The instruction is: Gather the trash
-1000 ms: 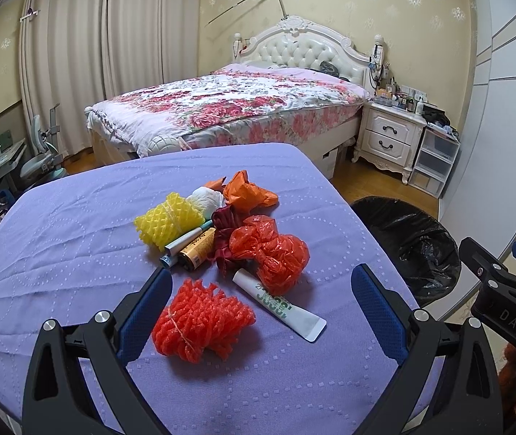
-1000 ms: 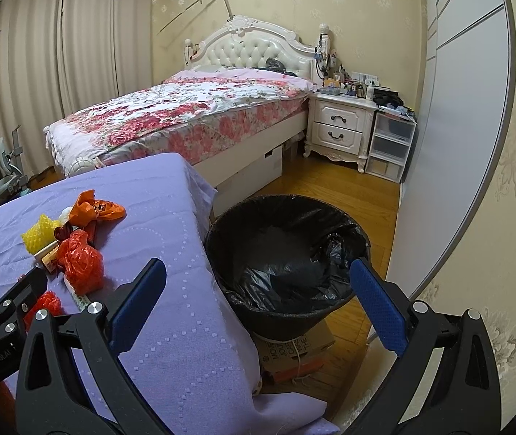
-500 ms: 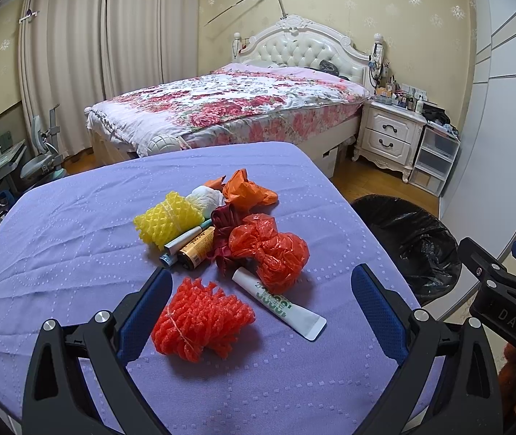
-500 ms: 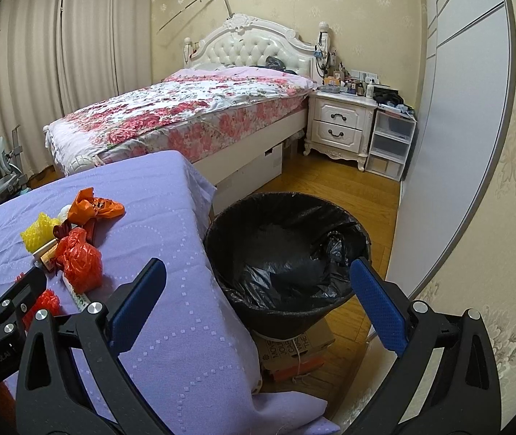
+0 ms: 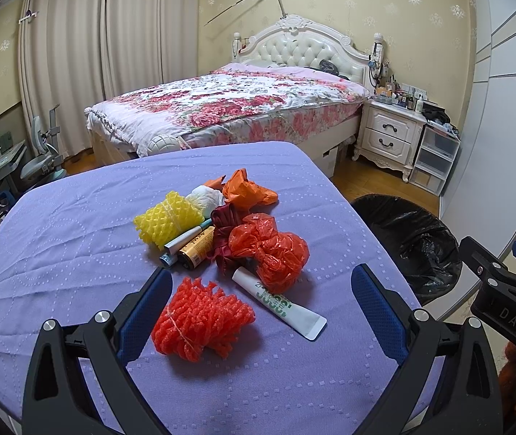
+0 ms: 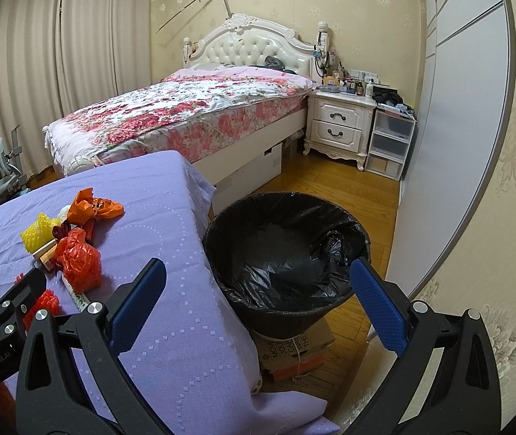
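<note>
- The left claw (image 5: 261, 301) hung spread wide and empty over the purple-covered desk (image 5: 77, 253), the red foam net (image 5: 200, 317) lying between its blue pads.
- Just beyond lay a white tube (image 5: 279, 302), a red plastic bag (image 5: 269, 250) and a yellow foam net (image 5: 165, 222) (all bunched together).
- The right claw (image 6: 258, 297) gaped empty too, above the black-lined bin (image 6: 287, 253) beside the desk.

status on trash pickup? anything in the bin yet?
Done: nothing visible, the bin shows only its black liner. In hand: nothing, left tongs open over the red foam net, right tongs open above the bin. Left: the whole pile on the purple table.
</note>
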